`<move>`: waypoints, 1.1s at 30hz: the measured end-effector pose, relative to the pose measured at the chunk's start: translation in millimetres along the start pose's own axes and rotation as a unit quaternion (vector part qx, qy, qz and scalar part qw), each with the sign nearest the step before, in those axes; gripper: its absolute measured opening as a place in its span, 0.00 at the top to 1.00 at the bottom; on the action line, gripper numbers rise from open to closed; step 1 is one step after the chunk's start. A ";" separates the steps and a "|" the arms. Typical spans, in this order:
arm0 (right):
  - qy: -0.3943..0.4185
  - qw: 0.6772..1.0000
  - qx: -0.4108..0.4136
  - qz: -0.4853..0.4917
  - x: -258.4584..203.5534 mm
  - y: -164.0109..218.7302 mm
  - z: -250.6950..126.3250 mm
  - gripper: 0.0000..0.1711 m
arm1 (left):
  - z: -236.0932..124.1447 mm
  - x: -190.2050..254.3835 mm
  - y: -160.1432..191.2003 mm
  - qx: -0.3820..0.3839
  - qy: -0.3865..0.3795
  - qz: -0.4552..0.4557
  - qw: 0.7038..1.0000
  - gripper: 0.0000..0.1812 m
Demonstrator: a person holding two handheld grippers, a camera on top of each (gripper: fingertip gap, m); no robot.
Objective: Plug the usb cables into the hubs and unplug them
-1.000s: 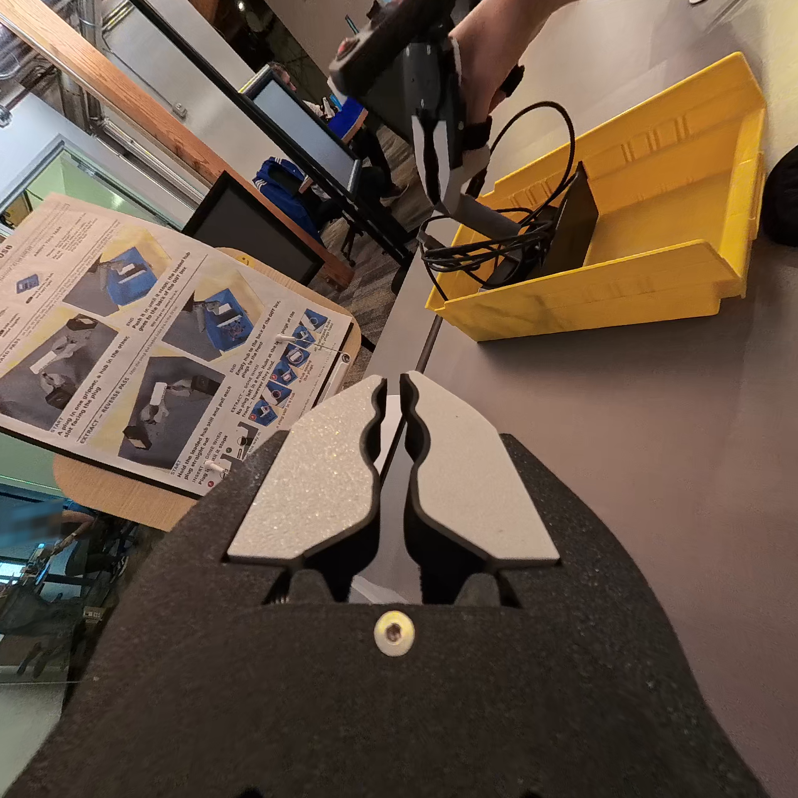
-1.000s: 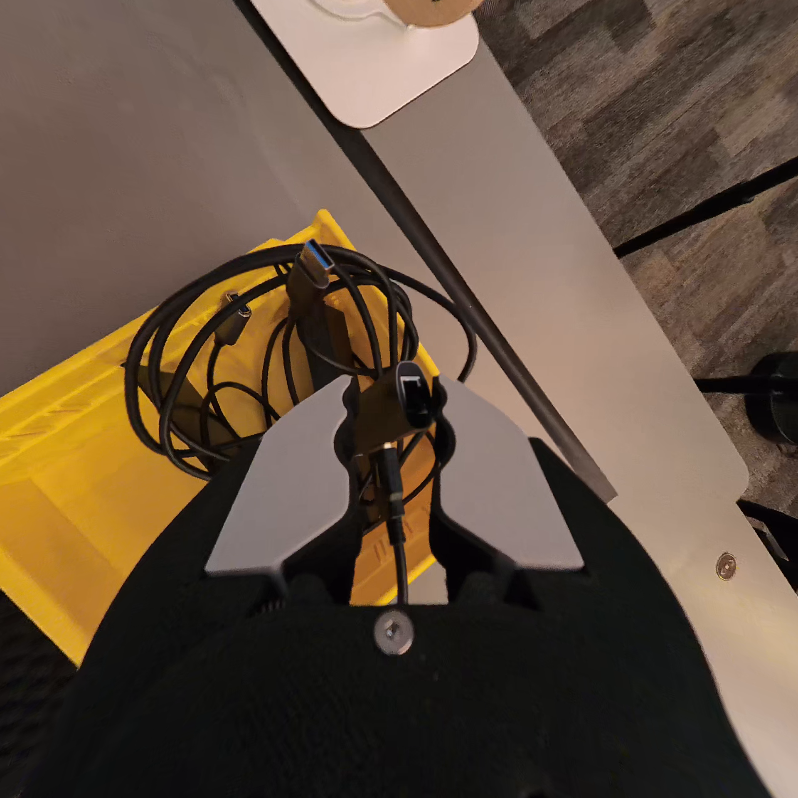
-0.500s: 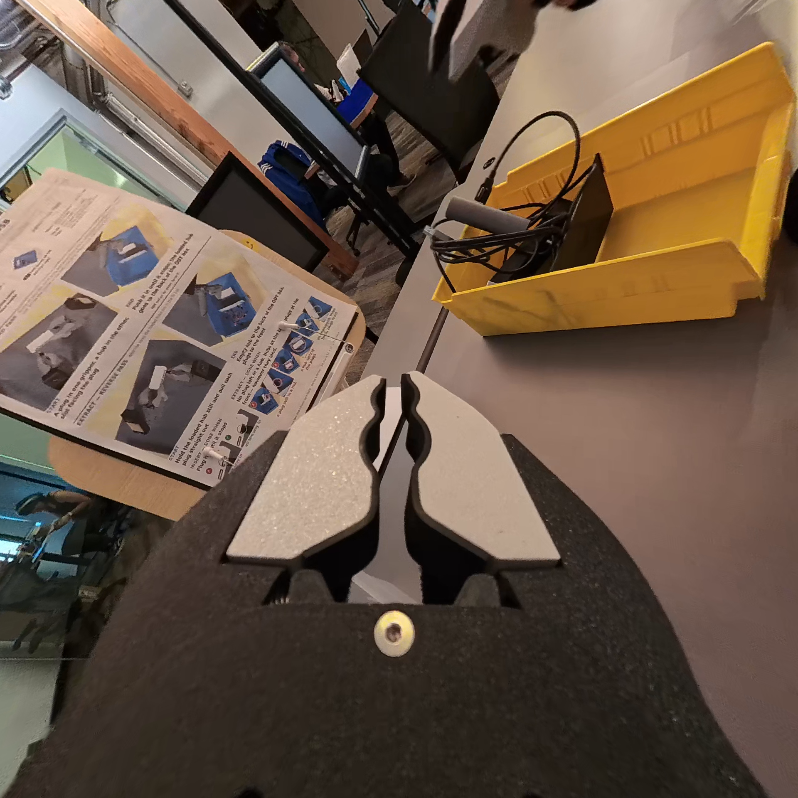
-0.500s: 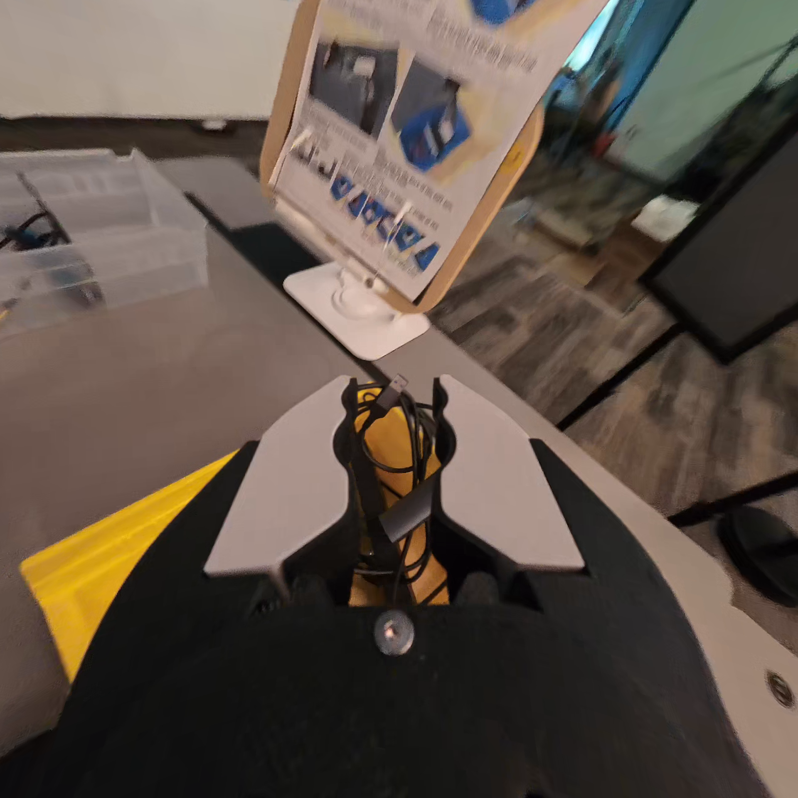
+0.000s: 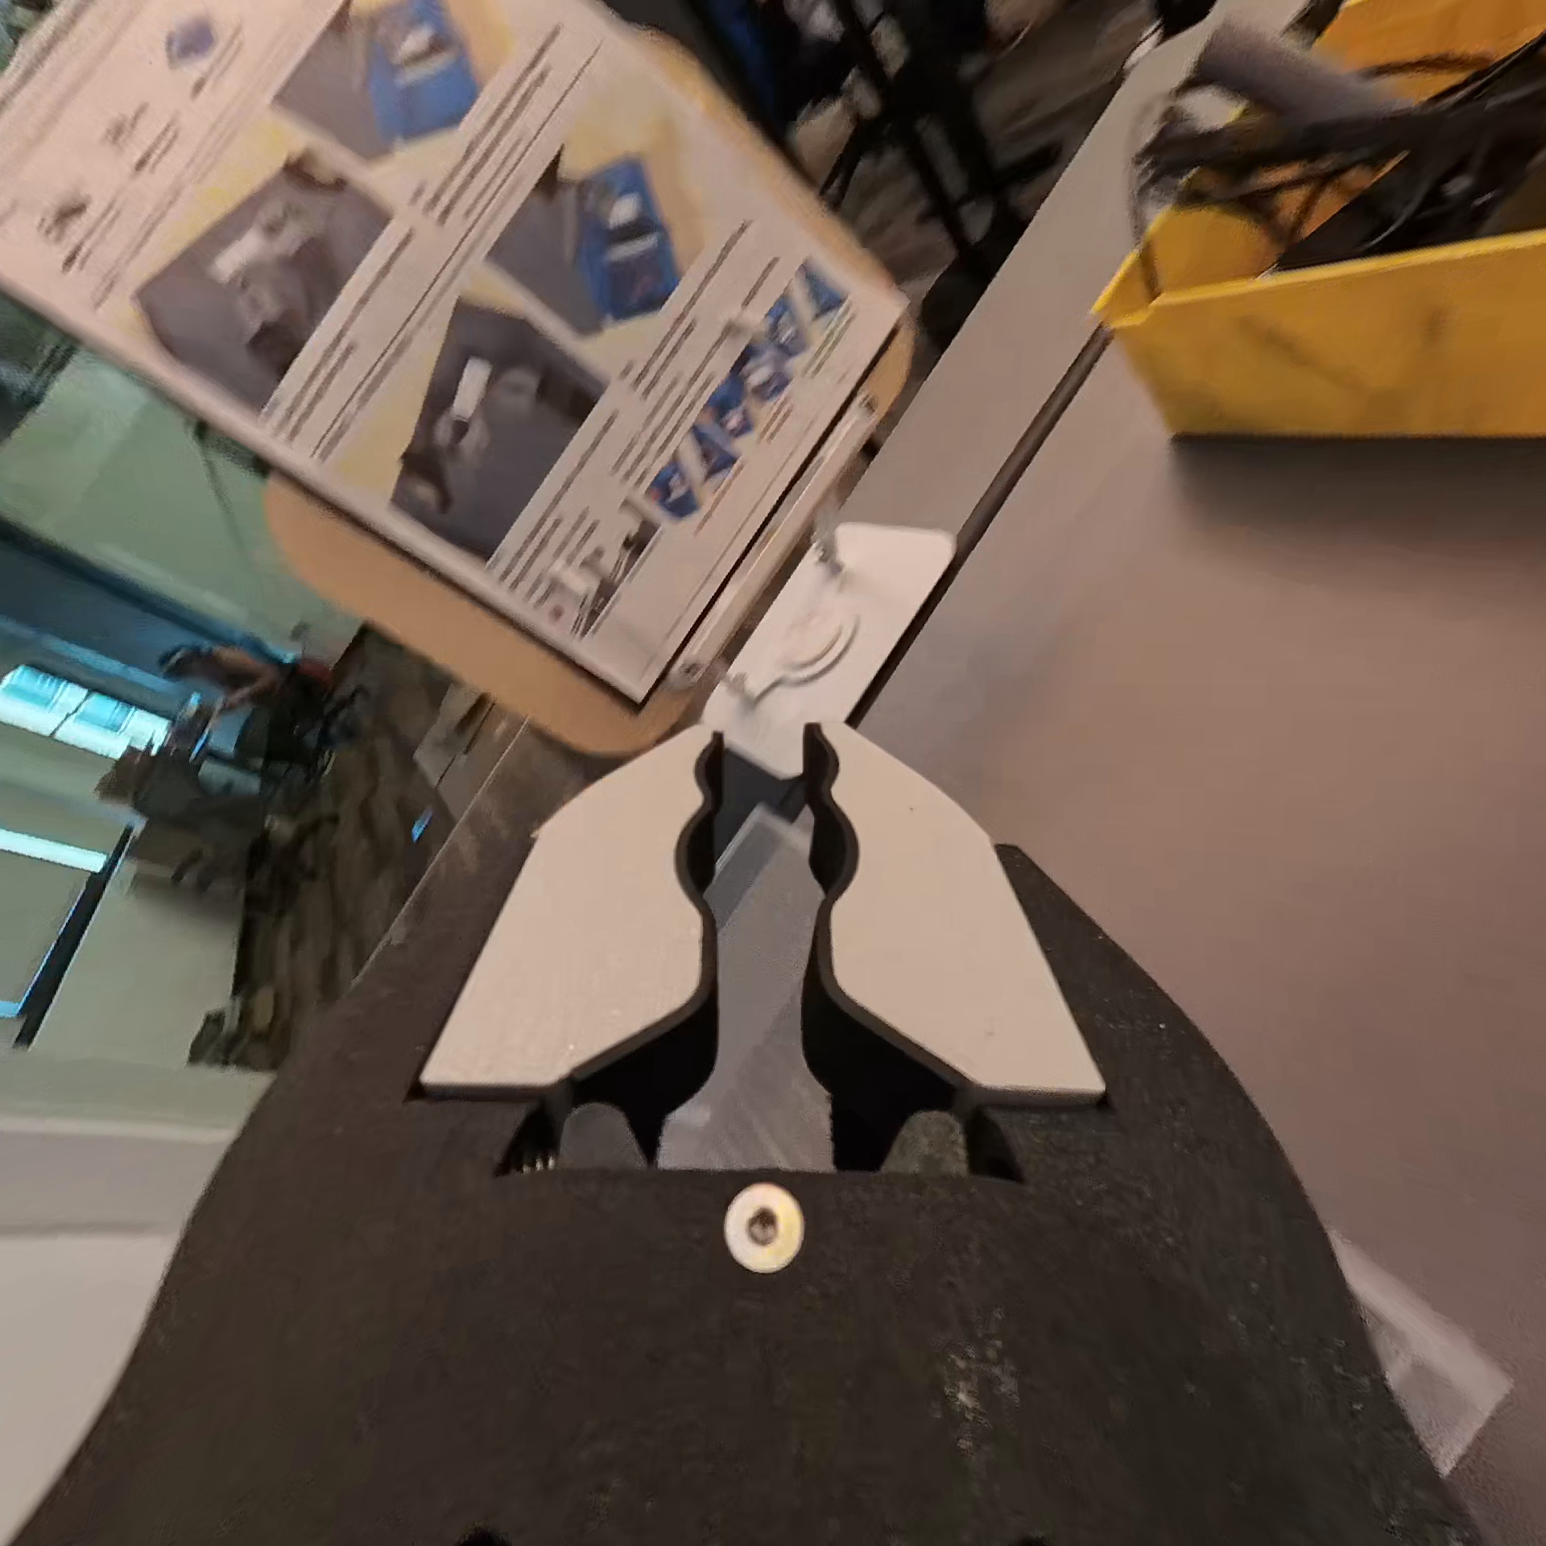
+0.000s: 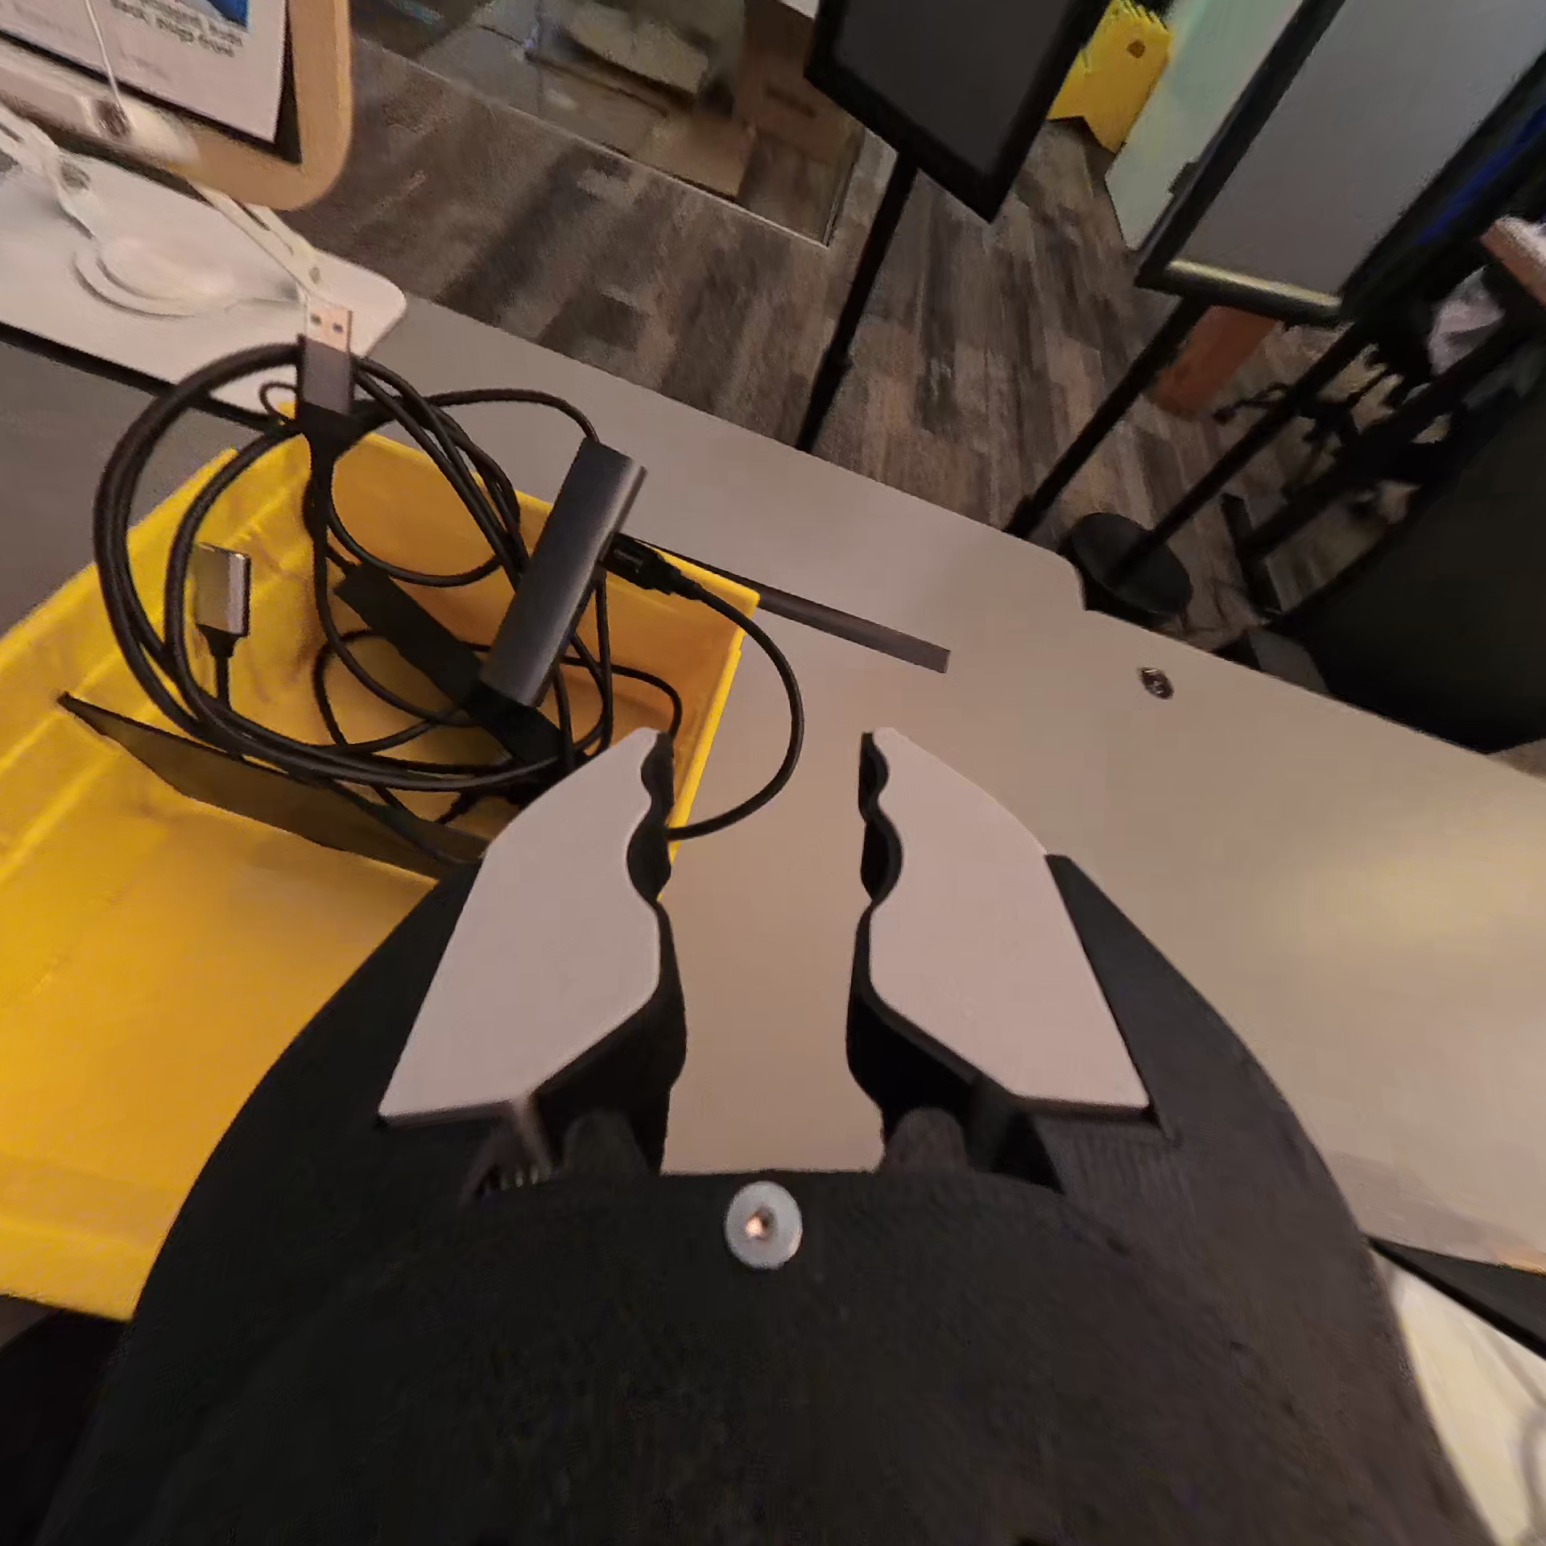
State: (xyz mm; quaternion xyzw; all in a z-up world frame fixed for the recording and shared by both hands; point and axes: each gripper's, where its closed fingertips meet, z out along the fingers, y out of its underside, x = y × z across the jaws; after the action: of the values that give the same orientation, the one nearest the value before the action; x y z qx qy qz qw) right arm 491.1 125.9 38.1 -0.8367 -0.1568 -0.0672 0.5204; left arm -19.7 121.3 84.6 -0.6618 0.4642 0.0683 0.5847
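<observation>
hub (image 6: 559, 577) and cables (image 6: 351, 586) in bin (image 6: 167, 962), on table (image 6: 1087, 795)

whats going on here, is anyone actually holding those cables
Not at this moment. A person works with two handheld grippers over a grey table, and both are empty. The right gripper is open beside the yellow bin, where a grey usb hub lies on a tangle of black cables, one cable plugged into its side. The left gripper is slightly open, pointing toward an instruction sheet on a stand. That view is blurred.
</observation>
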 end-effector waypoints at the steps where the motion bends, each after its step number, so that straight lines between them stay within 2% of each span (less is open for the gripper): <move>1: -0.016 1.000 -0.001 0.020 1.5 5.7 3.7 0.77 | -5.0 -11.5 11.5 -0.015 -0.013 -0.010 1.000 0.91; 4: -0.046 0.996 -0.049 0.056 6.8 36.1 13.6 0.79 | -22.3 -39.9 49.0 -0.056 -0.036 -0.057 0.996 0.92; 9: -0.133 0.980 -0.123 0.077 -14.2 73.2 18.6 0.77 | -45.0 -55.7 137.8 -0.187 -0.022 -0.137 0.973 0.89; 12: -0.137 0.977 -0.146 0.076 -17.0 78.9 19.0 0.77 | -52.9 -61.0 178.2 -0.238 -0.025 -0.181 0.954 0.89; 17: -0.112 0.978 -0.157 0.079 -10.0 77.3 16.2 0.83 | -61.9 -62.8 222.5 -0.294 -0.026 -0.229 0.928 0.91; 21: -0.128 0.969 -0.182 0.112 -13.5 88.2 12.5 0.83 | -60.4 -55.0 243.8 -0.309 -0.005 -0.273 0.911 0.91; 24: -0.136 0.958 -0.221 0.124 -15.8 105.4 11.4 0.83 | -57.0 -52.8 248.9 -0.299 0.007 -0.307 0.903 0.91; 28: -0.147 0.952 -0.233 0.131 -21.2 107.1 11.6 0.83 | -59.6 -56.1 248.6 -0.282 0.006 -0.338 0.898 0.91; 33: -0.143 0.953 -0.241 0.113 -25.6 105.5 15.6 0.83 | -74.1 -41.6 258.8 -0.311 0.034 -0.419 0.852 0.89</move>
State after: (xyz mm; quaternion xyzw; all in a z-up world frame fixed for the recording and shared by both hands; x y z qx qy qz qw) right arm 501.3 91.7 -65.6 -0.9503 -0.1133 0.0768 0.2795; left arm -256.2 111.2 -50.1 -0.9427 0.1167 -0.0649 0.3056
